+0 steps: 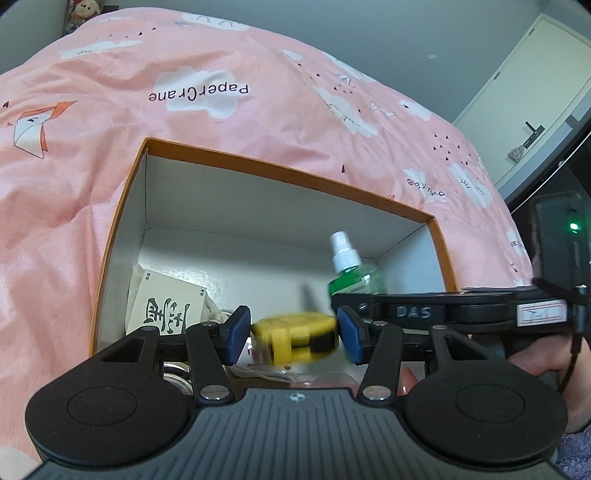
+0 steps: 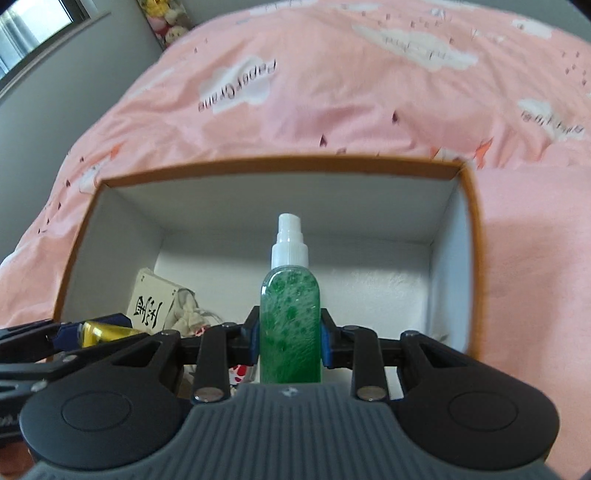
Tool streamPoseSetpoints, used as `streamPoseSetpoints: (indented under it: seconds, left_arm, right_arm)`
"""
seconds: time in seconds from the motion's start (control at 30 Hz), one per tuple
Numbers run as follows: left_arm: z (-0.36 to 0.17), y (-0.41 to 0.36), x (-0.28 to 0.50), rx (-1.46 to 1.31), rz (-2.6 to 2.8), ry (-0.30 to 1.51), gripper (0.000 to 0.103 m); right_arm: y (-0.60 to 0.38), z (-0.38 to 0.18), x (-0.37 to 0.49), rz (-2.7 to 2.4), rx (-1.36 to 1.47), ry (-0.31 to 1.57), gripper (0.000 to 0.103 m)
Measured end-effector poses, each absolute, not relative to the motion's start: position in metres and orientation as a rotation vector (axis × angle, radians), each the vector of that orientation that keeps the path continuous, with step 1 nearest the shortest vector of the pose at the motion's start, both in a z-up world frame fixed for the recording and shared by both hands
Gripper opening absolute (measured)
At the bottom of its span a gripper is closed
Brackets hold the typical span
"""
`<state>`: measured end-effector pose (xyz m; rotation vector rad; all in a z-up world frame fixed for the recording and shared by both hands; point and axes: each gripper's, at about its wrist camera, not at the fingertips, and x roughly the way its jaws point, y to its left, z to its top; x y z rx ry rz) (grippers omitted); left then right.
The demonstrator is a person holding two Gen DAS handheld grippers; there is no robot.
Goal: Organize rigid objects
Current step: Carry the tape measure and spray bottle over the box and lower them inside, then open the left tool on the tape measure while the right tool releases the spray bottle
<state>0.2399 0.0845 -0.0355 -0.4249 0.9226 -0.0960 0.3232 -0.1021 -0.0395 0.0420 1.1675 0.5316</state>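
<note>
Right tool clamps green spray bottle upright, nozzle up.

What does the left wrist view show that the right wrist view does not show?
Only the left wrist view shows a door and the yellow tape measure, blurred, between the open left gripper pads. Only the right wrist view shows a window and the right gripper shut on the green spray bottle. Both show the orange-rimmed box, the card with black characters inside it and the pink bedcover.
</note>
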Motion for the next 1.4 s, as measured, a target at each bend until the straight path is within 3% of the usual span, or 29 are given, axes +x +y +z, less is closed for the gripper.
streamPoseSetpoints:
  seconds: [0.07,0.1,0.13,0.17,0.47,0.8,0.9,1.07,1.4]
  left_arm:
    - [-0.038,0.086,0.242,-0.423,-0.092,0.928,0.057]
    - [-0.039,0.087,0.242,-0.425,-0.093,0.931,0.051]
    - [-0.039,0.087,0.243,-0.427,-0.103,0.933,0.025]
    - [-0.04,0.088,0.245,-0.423,-0.104,0.941,0.023]
    - [-0.048,0.096,0.252,-0.406,-0.08,0.981,0.024]
    - [-0.058,0.1,0.256,-0.378,-0.064,1.047,0.03]
    - [-0.06,0.1,0.263,-0.357,-0.058,1.063,0.031]
    - [-0.063,0.093,0.286,-0.297,-0.049,1.085,0.048]
    - [-0.084,0.082,0.328,-0.233,-0.02,1.136,0.054]
  right_arm:
    - [-0.096,-0.048,0.328,0.551,0.053,1.207,0.029]
    - [-0.093,-0.051,0.332,0.555,0.058,1.224,0.029]
    - [-0.09,-0.054,0.334,0.556,0.061,1.236,0.029]
    - [-0.087,-0.057,0.336,0.556,0.055,1.242,0.029]
    - [-0.082,-0.077,0.345,0.552,0.094,1.355,0.031]
    - [-0.095,-0.061,0.337,0.53,0.013,1.303,0.033]
    - [-0.1,-0.061,0.333,0.522,-0.002,1.305,0.028]
    - [-0.106,-0.065,0.333,0.519,0.007,1.314,0.029]
    - [-0.099,-0.066,0.325,0.502,-0.106,1.301,0.031]
